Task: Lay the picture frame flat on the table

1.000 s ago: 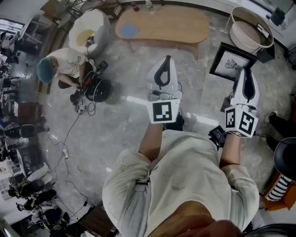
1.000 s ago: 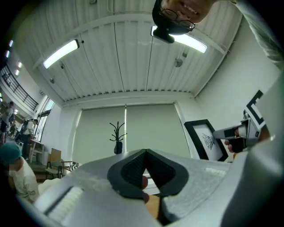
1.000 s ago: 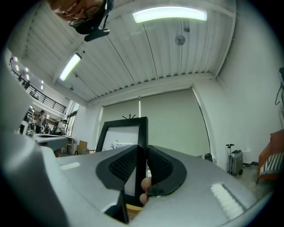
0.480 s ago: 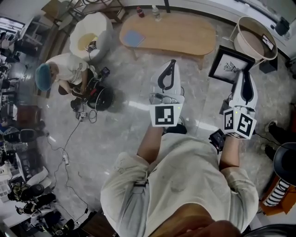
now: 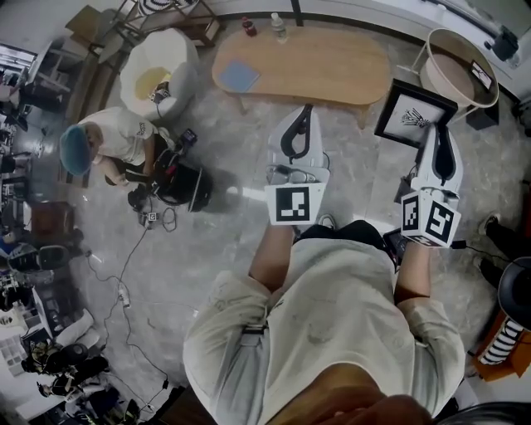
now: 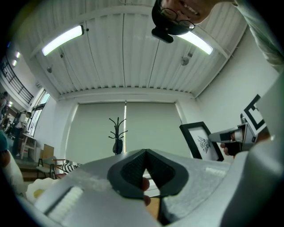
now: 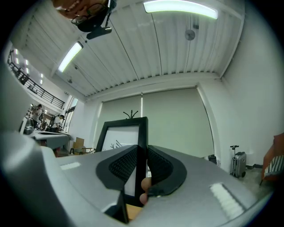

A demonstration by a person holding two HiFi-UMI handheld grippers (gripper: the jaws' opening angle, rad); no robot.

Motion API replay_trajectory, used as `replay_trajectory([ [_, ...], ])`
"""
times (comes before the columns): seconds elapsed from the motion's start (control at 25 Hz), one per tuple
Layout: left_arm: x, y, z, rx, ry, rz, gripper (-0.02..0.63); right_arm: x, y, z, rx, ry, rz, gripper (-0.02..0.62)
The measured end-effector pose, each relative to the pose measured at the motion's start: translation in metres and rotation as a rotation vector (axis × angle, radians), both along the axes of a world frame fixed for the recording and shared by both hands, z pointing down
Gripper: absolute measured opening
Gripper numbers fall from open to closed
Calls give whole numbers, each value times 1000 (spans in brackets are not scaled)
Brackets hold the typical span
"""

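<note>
1. Oval light-wood table [image 5: 332, 66]: the landing place, ahead of both grippers. Bare wood across the right half; a blue square pad [image 5: 239, 75] on the left half and small bottles [image 5: 278, 25] at the far edge. Best to aim for the bare right half, clear of both.
2. Black-rimmed picture frame with a white print [image 5: 413, 109]: not yet over the table. Hangs above the pale floor just off the table's right end, between it and a round beige tub [image 5: 460, 58]. Needs carrying across first. Then bottom edge down onto the wood and the top tipped over gently until the back lies flat. No dropping: probably glazed, though that is only a judgement.
3. Right gripper [image 5: 437, 133]: clamped on one side rail of the frame, with the rail pinched between the dark ribbed pads. Frame upright, reaching beyond the jaws and out to their left. Held by one edge only, so likely to swing; a slow wrist roll advised.
4. Left gripper [image 5: 304, 116]: jaws closed together on nothing, pointed towards the table, well apart from the frame. Free to steady the opposite rail during the lay-down.
</note>
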State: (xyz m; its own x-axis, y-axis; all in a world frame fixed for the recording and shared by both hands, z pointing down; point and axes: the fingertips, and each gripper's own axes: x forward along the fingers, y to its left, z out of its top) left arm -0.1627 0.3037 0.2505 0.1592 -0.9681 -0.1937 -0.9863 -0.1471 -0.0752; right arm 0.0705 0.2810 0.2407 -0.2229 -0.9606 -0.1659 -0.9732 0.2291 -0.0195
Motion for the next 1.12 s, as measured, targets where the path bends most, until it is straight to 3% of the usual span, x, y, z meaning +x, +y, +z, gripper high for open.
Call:
replay_trajectory([
  [0.28, -4, -15, 3, 18, 5, -8, 5, 1, -10, 5, 10, -9, 12, 74],
  [0.72, 23, -75, 1, 11, -6, 30, 5, 26, -64, 14, 0, -40, 42, 74],
  [1.12, 58, -163, -4, 12, -18, 47, 5, 53, -149, 10, -9, -34, 33, 74],
])
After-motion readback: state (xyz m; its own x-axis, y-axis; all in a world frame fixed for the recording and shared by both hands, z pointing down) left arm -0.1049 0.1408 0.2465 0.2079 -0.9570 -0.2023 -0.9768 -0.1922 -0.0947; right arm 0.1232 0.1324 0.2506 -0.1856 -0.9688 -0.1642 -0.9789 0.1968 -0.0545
